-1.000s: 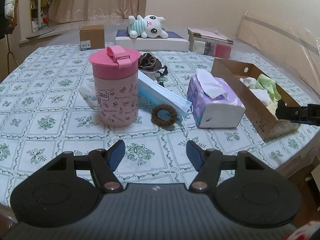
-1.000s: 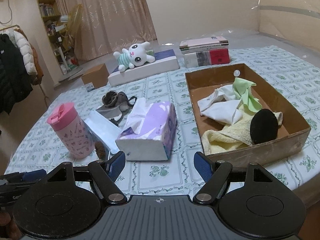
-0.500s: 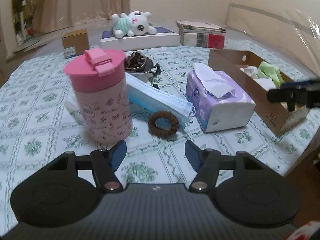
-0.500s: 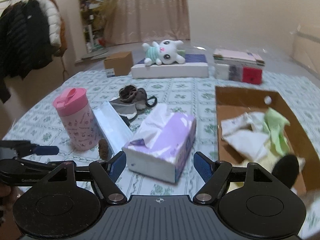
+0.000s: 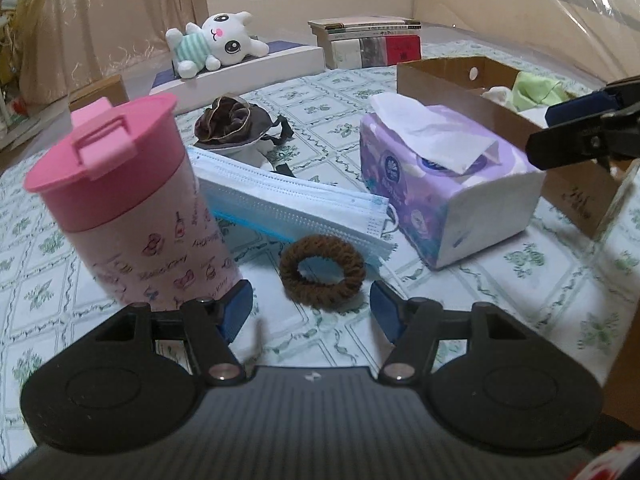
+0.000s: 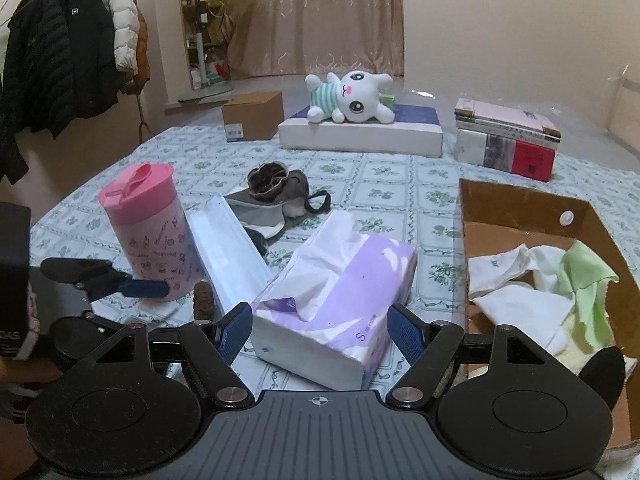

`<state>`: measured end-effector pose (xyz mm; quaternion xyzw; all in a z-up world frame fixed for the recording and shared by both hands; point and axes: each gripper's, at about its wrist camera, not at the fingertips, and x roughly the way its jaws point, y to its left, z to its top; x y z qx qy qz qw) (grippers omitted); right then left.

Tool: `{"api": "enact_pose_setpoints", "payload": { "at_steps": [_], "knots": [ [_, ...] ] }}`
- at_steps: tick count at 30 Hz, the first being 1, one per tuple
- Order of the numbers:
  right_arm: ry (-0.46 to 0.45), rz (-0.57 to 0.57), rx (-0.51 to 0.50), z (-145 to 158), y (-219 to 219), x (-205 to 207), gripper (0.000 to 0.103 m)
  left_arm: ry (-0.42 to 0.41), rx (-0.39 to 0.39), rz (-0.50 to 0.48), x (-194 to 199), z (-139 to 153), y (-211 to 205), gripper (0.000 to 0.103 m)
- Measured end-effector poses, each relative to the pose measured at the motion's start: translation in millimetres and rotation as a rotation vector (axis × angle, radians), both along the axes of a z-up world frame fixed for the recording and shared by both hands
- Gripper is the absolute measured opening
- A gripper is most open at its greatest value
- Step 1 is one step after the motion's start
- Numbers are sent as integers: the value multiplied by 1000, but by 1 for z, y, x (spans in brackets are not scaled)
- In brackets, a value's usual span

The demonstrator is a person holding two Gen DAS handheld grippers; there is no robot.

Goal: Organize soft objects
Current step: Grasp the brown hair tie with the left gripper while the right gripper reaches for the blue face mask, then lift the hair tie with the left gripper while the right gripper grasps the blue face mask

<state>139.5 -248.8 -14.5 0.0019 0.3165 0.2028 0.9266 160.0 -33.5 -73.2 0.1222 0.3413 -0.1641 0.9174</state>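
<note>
My left gripper (image 5: pixel 311 304) and right gripper (image 6: pixel 320 330) look alike: black ribbed bodies, round side discs, silver pivot screws, and blue textured fingers (image 6: pixel 404 332) on black arms.

Legible text: a single "S" printed on the end face of the purple tissue pack (image 6: pixel 332 320); partial letters "DAS" on the black device (image 6: pixel 14 280) at left edge. Script on pink cup (image 5: pixel 136 216) and book spines (image 6: pixel 508 148): too small/blurred to read.
</note>
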Motion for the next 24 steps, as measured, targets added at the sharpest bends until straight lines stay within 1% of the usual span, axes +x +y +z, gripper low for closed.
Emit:
{"api": "enact_pose_setpoints", "payload": {
  "at_steps": [3,6,7,8,12,13,14,15,19,22,24],
  "knots": [
    [2,1,2,-3,1,3,75,-15,0,-7,4,-5,-4,61],
    [3,-3,5,-4,1,6,75,-25,-3,-15,7,-8,-7,58],
    [4,-4,5,-4,2,7,75,-27,-4,-17,8,-8,-8,56],
    [5,-4,5,-5,2,8,75,-28,-4,-19,10,-9,-9,48],
    [6,-5,2,-5,3,7,75,-37,-11,-12,10,-6,-9,34],
    [5,-5,1,-5,3,7,75,-37,-15,-8,9,-4,-8,26],
    [3,-4,0,-4,4,6,75,-37,-18,-6,7,-2,-7,15],
    [1,-2,-2,-3,5,5,75,-35,-16,-3,5,-1,-6,12],
    [-18,19,-14,3,12,-1,75,-28,-31,12,-7,8,4,11],
    [-43,66,-43,10,25,-4,75,-36,-46,36,-20,19,15,11],
    [-69,118,-78,15,37,-5,75,-35,-57,54,-29,25,24,11]
  ]
}}
